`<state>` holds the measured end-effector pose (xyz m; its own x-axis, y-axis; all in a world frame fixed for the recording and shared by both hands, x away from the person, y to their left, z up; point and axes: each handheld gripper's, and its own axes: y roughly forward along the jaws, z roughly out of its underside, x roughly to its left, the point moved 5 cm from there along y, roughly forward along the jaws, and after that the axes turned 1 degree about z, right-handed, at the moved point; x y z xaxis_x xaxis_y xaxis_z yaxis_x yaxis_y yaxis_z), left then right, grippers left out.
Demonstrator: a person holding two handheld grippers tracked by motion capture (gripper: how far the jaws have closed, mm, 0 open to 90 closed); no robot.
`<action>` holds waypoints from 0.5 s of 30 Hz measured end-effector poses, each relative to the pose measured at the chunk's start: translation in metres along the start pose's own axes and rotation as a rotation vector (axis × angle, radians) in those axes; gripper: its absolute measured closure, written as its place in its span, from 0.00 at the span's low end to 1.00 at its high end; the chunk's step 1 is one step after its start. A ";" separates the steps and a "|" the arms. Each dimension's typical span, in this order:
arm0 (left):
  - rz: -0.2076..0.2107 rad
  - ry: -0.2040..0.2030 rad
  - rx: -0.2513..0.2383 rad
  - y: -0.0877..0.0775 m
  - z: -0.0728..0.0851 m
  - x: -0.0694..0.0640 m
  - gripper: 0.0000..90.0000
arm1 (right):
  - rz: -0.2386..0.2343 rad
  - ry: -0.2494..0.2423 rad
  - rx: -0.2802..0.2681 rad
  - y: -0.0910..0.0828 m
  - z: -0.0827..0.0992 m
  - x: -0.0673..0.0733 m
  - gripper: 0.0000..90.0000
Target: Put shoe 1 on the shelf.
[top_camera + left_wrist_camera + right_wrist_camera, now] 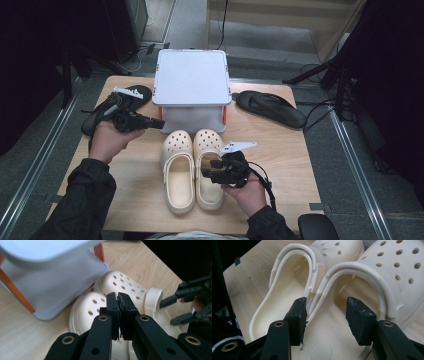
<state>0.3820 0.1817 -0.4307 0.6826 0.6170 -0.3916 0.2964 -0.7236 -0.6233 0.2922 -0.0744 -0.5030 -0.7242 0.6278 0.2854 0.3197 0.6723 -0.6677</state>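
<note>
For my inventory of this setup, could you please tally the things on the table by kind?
Cream clogs: 2, the left clog and the right clog, side by side.
Black flip-flops: 2, the left flip-flop and the right flip-flop, one at each side of the box.
White lidded storage box: 1.
Total: 5.

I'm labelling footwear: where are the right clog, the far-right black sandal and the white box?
right clog (209, 170): high view, footbed.
black sandal (272, 109): high view, strap.
white box (191, 77): high view, lid.
</note>
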 end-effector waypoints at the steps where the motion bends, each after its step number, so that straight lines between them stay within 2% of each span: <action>1: 0.000 0.000 -0.001 0.001 -0.004 0.001 0.97 | -0.003 0.000 0.001 0.000 0.000 0.000 0.57; 4: -0.002 0.004 -0.001 0.002 -0.011 0.003 0.97 | -0.004 0.001 0.002 0.001 0.000 0.000 0.56; 10: -0.005 0.011 -0.012 0.001 -0.036 0.010 0.97 | -0.004 0.007 0.006 0.004 0.000 0.000 0.56; 14: -0.013 0.007 -0.012 0.003 -0.047 0.013 0.97 | -0.005 0.008 0.007 0.006 0.000 0.001 0.56; 15: -0.029 0.015 -0.004 0.006 -0.053 0.014 0.97 | -0.004 0.010 0.006 0.006 0.000 0.002 0.55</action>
<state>0.4289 0.1691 -0.4041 0.6839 0.6326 -0.3633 0.3186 -0.7070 -0.6314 0.2930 -0.0694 -0.5067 -0.7192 0.6289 0.2954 0.3129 0.6728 -0.6704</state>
